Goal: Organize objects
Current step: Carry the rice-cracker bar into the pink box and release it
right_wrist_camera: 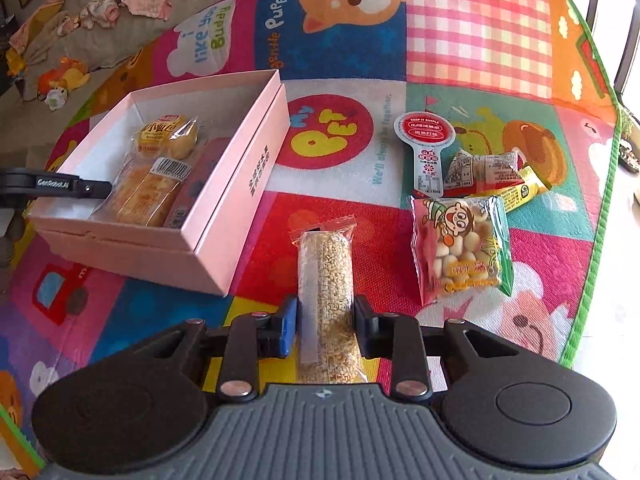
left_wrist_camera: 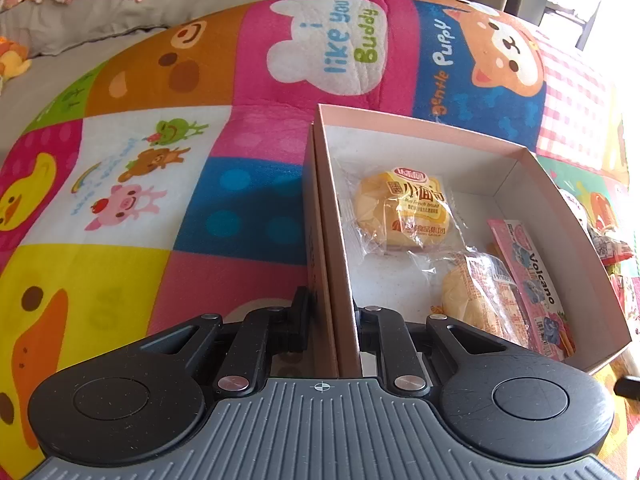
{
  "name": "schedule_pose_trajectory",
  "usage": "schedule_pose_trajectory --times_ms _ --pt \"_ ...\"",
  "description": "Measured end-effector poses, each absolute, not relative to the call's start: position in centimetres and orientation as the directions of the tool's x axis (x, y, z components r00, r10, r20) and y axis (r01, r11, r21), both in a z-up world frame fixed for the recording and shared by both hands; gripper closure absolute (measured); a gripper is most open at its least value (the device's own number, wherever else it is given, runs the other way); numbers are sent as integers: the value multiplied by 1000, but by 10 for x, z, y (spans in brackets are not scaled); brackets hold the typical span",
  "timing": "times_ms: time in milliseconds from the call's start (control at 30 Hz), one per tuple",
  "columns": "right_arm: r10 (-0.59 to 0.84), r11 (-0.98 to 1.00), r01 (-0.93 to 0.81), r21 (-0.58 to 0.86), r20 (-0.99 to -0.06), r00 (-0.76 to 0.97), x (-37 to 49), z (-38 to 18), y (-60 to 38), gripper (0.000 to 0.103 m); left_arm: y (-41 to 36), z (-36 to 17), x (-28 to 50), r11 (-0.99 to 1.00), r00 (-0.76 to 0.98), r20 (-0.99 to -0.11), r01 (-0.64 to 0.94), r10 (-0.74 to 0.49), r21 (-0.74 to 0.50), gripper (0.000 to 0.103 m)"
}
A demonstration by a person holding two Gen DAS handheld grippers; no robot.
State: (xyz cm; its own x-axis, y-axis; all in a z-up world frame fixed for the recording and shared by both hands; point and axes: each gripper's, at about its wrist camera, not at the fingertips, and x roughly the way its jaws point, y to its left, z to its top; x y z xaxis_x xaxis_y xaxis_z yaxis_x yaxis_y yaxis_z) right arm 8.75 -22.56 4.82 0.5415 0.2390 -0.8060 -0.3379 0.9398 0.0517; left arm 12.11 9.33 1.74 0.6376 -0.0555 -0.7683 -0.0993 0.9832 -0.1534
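A pink cardboard box (left_wrist_camera: 420, 124) stands open on the colourful play mat. Inside it lie a wrapped bun (left_wrist_camera: 404, 210), a second bread packet (left_wrist_camera: 480, 300) and a pink Volcano packet (left_wrist_camera: 532, 280). My left gripper (left_wrist_camera: 334, 312) is shut on the box's near left wall, one finger inside and one outside. In the right wrist view the same box (right_wrist_camera: 240, 160) sits at the left. To its right a clear-wrapped grain bar (right_wrist_camera: 326, 272) lies on the mat. My right gripper (right_wrist_camera: 326, 326) is shut on the bar's near end, with the pads against both its sides.
More snacks lie on the mat (right_wrist_camera: 480, 40) right of the bar: a biscuit bag (right_wrist_camera: 460, 248), a spoon-shaped red-label packet (right_wrist_camera: 426, 148), a clear packet (right_wrist_camera: 484, 168) and a yellow packet (right_wrist_camera: 520, 192). Clothes (right_wrist_camera: 120, 0) and soft toys (right_wrist_camera: 64, 76) lie beyond the mat at far left.
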Motion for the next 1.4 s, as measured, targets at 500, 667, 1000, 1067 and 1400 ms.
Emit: schedule_pose_trajectory --times_ms 500,667,1000,1067,1400 --pt "378 833 -548 70 -796 472 0 106 -164 74 98 17 122 981 632 -771 -87 -79 -172 86" --pt "435 819 -558 131 -776 457 17 124 -148 74 102 16 121 978 639 -764 -85 -95 -192 85" --pt "465 853 -480 203 -713 525 124 124 -87 74 105 15 121 974 640 -759 -74 -117 -213 84" --pt "460 860 -460 222 -728 508 145 112 -74 74 106 15 121 973 641 -758 -73 -121 -217 84" --pt "503 857 -407 317 -685 527 168 110 -114 50 106 15 120 974 639 -760 -75 -117 -212 84"
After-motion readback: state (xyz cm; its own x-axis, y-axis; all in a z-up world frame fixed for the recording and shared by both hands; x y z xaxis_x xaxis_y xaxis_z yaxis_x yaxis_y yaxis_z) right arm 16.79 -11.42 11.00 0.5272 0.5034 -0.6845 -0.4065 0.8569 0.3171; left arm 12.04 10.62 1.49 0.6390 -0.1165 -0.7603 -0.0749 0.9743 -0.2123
